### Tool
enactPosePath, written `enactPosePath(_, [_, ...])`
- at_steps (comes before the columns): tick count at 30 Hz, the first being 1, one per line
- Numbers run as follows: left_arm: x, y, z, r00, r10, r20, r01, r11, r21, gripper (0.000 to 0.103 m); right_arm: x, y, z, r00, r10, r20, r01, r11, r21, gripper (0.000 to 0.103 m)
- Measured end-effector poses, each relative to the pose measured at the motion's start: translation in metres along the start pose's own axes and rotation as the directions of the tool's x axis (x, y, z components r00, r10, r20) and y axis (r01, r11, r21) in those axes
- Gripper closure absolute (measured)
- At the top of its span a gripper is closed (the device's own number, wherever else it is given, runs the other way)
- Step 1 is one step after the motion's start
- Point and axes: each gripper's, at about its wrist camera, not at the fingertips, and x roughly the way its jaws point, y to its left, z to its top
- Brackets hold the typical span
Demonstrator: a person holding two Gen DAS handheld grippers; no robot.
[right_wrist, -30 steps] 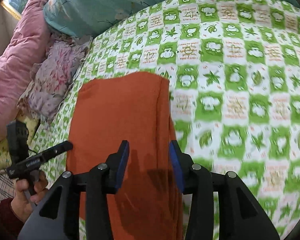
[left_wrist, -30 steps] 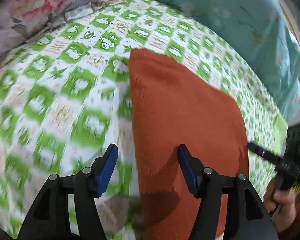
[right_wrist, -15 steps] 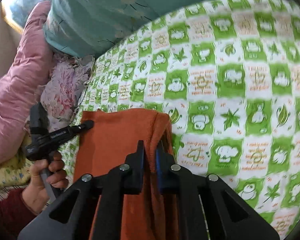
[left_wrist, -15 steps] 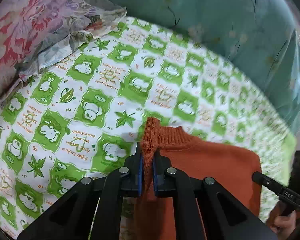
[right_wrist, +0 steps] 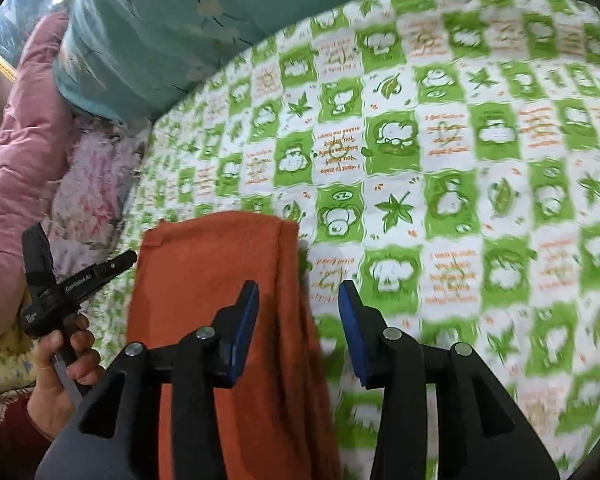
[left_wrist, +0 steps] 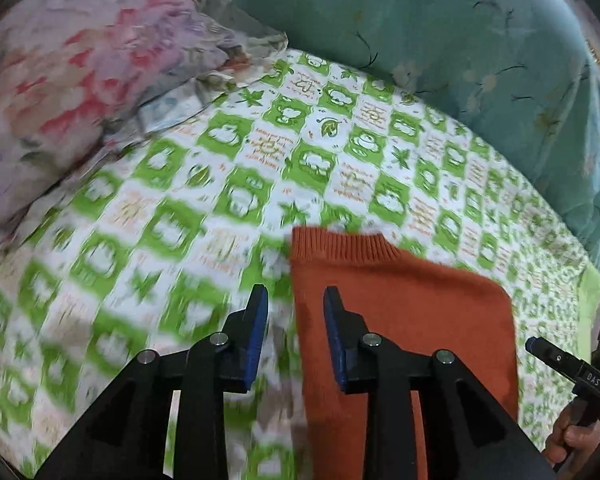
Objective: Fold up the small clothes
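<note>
A folded rust-orange knit garment (left_wrist: 404, 320) lies flat on the green-and-white patterned bedsheet (left_wrist: 228, 184); its ribbed edge faces away from me. My left gripper (left_wrist: 294, 332) is open and empty, its jaws straddling the garment's left edge. In the right wrist view the garment (right_wrist: 220, 288) lies under my right gripper (right_wrist: 298, 328), which is open and empty over the garment's right edge. The left gripper body and the hand holding it show at the left of that view (right_wrist: 56, 292).
A teal quilt (left_wrist: 440, 28) bounds the far side of the bed. A floral bundle (left_wrist: 72, 72) lies at the left, and a pink quilt (right_wrist: 8, 168) beside it. The sheet (right_wrist: 480, 160) stretches to the right.
Both grippers were open over the garment, shut on its edges and carried them away from me, and have now opened and let go. The garment lies shorter, folded over.
</note>
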Motion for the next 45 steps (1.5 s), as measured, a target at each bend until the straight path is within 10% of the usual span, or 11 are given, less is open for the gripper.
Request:
enactPosePath(18, [-0.084,-0.044,-0.188,0.993,0.041,-0.108,-0.018,0.978,0.206,0.044,-0.051,0.056,-0.128,0.998,-0.056,-0.039,0.048,0.979,-0.198,0.049])
enactPosePath(45, [-0.141,-0.022,-0.243,0.991,0.137,0.002,-0.13,0.931,0.34,0.026,-0.083,0.086,-0.223,0.99,-0.14,0.004,0.134,0.933,-0.333,0.02])
